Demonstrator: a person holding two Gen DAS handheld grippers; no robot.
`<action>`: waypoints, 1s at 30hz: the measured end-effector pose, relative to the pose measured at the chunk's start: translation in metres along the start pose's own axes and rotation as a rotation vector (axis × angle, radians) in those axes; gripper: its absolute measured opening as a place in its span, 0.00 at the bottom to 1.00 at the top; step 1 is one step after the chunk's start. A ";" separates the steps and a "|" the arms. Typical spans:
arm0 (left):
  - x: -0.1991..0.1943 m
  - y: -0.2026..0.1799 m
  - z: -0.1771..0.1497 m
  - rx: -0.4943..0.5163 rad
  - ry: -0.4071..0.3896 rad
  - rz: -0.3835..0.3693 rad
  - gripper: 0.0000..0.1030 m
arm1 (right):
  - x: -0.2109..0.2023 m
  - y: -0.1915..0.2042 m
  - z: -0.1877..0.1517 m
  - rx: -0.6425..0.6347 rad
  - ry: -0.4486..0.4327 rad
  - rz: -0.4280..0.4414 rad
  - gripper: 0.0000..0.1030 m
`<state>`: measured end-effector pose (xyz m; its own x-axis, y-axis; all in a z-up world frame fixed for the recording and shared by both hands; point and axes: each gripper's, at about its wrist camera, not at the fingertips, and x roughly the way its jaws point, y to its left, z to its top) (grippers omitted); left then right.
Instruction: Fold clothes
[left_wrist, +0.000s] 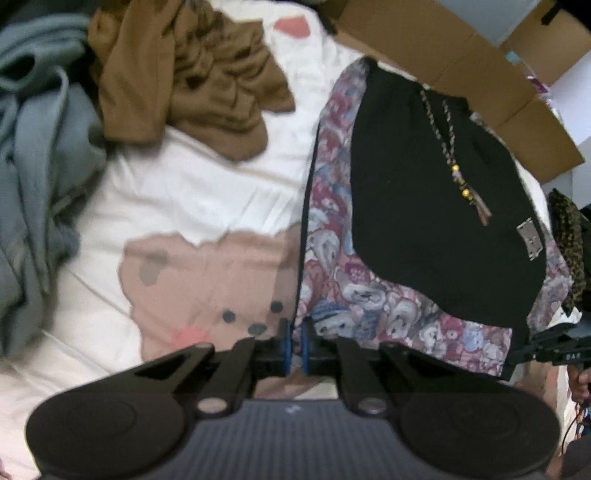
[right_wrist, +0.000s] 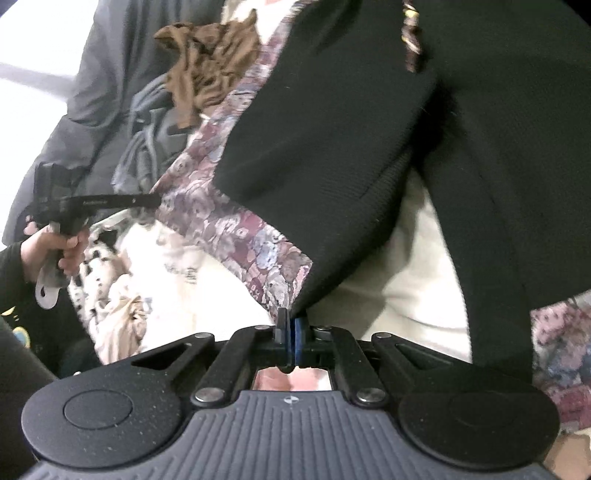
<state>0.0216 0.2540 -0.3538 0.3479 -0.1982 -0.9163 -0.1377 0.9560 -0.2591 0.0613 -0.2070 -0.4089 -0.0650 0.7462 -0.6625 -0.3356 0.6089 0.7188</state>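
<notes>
Landmark: the black-and-floral garment (left_wrist: 436, 206), spread on my white bedcover (left_wrist: 207, 192) with its bear print.
My left claw (left_wrist: 295, 341): jaws nearly together, nipping the garment's floral hem at its near left corner.
My right claw (right_wrist: 291, 332): jaws pressed fully together on the garment's black corner, which lifts off the bedcover from there.
My left hand (right_wrist: 55, 247): gripping the left claw's handle, left of the garment.
Brown garment (left_wrist: 184, 77): crumpled, beyond the landmark's left edge.
Blue-grey garment (left_wrist: 33, 155): heaped further left.
Cardboard boxes (left_wrist: 461, 48): behind the landmark.
</notes>
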 end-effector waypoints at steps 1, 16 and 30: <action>-0.006 0.000 0.003 0.003 -0.008 -0.001 0.05 | -0.001 0.003 0.002 -0.006 -0.002 0.012 0.00; -0.010 0.030 0.007 -0.020 -0.001 0.051 0.05 | 0.021 0.019 0.016 -0.032 0.068 0.104 0.00; 0.046 0.047 -0.004 -0.058 0.108 0.135 0.06 | 0.047 0.004 0.005 -0.029 0.184 -0.038 0.04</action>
<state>0.0275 0.2891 -0.4098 0.2212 -0.0944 -0.9706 -0.2308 0.9620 -0.1462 0.0615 -0.1677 -0.4362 -0.2213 0.6596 -0.7183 -0.3679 0.6257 0.6878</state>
